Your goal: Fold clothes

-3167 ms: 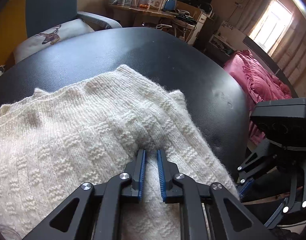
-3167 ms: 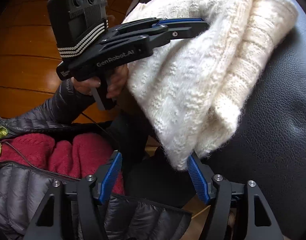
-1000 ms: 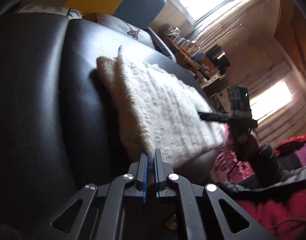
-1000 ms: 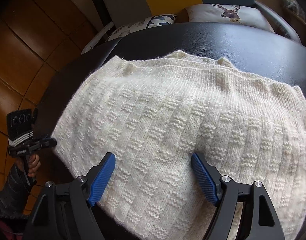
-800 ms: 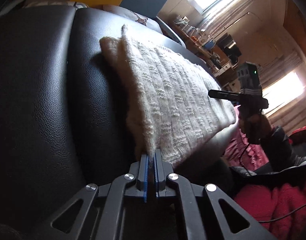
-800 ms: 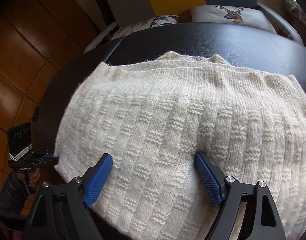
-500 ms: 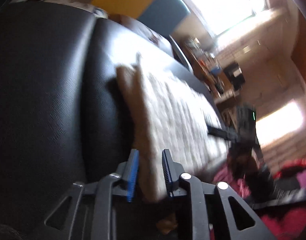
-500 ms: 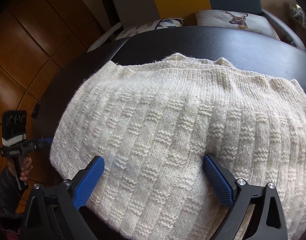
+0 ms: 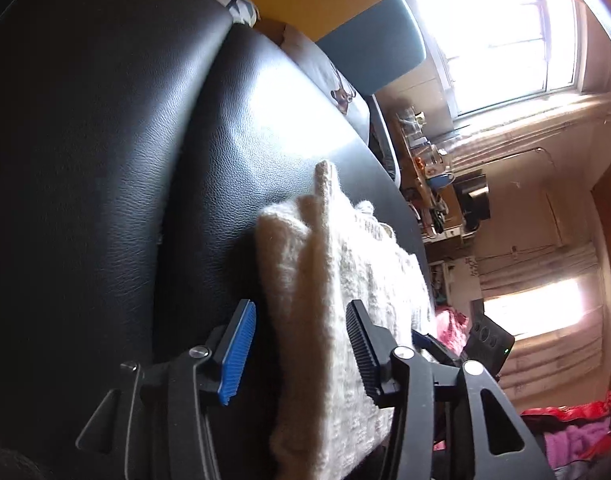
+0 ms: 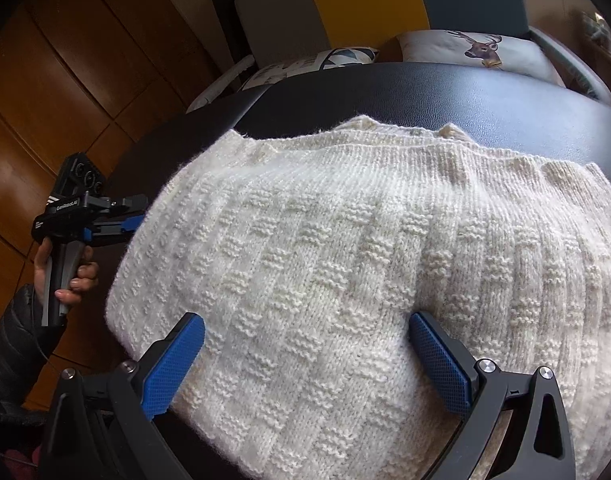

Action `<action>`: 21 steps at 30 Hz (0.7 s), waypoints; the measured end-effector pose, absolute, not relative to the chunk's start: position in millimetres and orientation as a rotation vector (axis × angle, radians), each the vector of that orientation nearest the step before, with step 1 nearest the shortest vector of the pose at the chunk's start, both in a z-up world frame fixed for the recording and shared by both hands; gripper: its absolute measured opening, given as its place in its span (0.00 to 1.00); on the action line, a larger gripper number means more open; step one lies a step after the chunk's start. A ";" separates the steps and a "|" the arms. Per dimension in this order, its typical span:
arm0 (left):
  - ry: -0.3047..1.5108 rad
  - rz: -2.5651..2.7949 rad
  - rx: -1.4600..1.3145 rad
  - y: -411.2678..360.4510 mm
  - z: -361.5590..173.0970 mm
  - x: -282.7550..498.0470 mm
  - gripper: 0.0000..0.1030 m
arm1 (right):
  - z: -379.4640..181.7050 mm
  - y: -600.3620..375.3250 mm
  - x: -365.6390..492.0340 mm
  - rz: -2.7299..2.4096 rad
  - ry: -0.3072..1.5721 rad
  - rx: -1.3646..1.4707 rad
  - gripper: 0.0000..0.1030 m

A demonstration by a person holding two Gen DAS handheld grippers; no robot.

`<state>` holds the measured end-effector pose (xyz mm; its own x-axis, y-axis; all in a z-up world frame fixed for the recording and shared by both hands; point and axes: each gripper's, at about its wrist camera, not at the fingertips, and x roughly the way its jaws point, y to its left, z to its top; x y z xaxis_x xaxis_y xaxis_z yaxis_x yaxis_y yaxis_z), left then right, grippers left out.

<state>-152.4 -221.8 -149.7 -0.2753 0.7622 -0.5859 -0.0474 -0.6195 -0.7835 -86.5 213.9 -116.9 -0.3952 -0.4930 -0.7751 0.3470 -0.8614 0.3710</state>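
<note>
- Black leather seat [image 10: 425, 92]: the wide padded surface under everything, filling much of both your wrist views.
- Cream knit sweater [image 10: 345, 264]: folded into a thick block, lying flat on the seat, its near edge reaching the seat's front edge, its ribbed edge on the far side.
- Deer-print cushion [image 10: 477, 52]: beyond the seat, well apart from the sweater.
- Your right gripper [image 10: 307, 356]: jaws spread wide over the sweater's near part, blue pads resting on the knit to either side, squeezing nothing.
- Your left gripper [image 9: 299, 354]: at the sweater's left end, jaws opening, the folded edge standing between the pads; neither pad presses it.
- Your left hand [image 10: 67, 272]: wrapped round that gripper's handle, dark puffy sleeve behind.
</note>
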 end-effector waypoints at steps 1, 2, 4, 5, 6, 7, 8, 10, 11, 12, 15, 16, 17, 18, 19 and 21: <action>-0.886 1.931 -1.445 -219.1 -152.1 -157.2 0.49 | -117.1 214.2 -86.4 -2.263 -0.205 1.324 1.00; -0.872 1.925 -1.447 -215.7 -153.8 -161.5 0.49 | -117.3 215.0 -86.4 -2.264 -0.209 1.322 1.00; -0.870 1.918 -1.439 -212.6 -154.0 -167.6 0.49 | -117.2 217.0 -86.6 -2.264 -0.221 1.319 1.00; -0.867 1.914 -1.434 -212.2 -154.8 -167.2 0.49 | -117.1 217.8 -86.5 -2.264 -0.228 1.319 1.00; -0.856 1.910 -1.429 -214.4 -157.8 -156.3 0.49 | -116.9 218.8 -86.5 -2.264 -0.236 1.319 1.00; -0.836 1.913 -1.427 -210.9 -159.4 -154.2 0.49 | -116.8 219.7 -86.5 -2.264 -0.242 1.317 1.00; -0.822 1.921 -1.424 -205.4 -159.5 -154.3 0.50 | -116.8 220.4 -86.4 -2.264 -0.246 1.314 1.00; -0.814 1.938 -1.419 -200.0 -157.9 -155.0 0.49 | -116.8 221.8 -86.0 -2.264 -0.254 1.308 1.00; -0.824 1.942 -1.417 -199.7 -158.2 -153.5 0.46 | -116.9 222.8 -85.8 -2.264 -0.259 1.303 1.00; -0.825 1.955 -1.430 -200.0 -160.2 -151.4 0.28 | -116.7 223.5 -85.4 -2.263 -0.261 1.299 1.00; -0.765 2.043 -1.452 -199.7 -157.7 -145.5 0.14 | -115.1 224.4 -84.1 -2.257 -0.262 1.290 1.00; -0.748 2.072 -1.446 -200.5 -155.1 -143.8 0.14 | -114.5 224.7 -83.6 -2.255 -0.262 1.287 1.00; -0.729 2.096 -1.442 -200.4 -150.9 -144.3 0.13 | -112.9 225.6 -82.9 -2.251 -0.259 1.282 1.00; -0.709 2.117 -1.441 -200.4 -147.0 -145.3 0.13 | -109.4 227.6 -81.9 -2.243 -0.249 1.276 0.94; -0.687 2.134 -1.446 -200.9 -144.0 -147.8 0.13 | -105.4 231.0 -80.9 -2.234 -0.241 1.271 0.88; -0.650 2.173 -1.453 -209.1 -136.3 -153.8 0.13 | -94.9 246.0 -78.1 -2.232 -0.215 1.274 0.76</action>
<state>-153.8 -209.1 -136.3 -0.3480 0.5969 -0.7230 -0.1018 -0.7906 -0.6038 -78.1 246.0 -94.9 -0.3951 -0.5379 -0.7447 0.3859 -0.8328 0.3968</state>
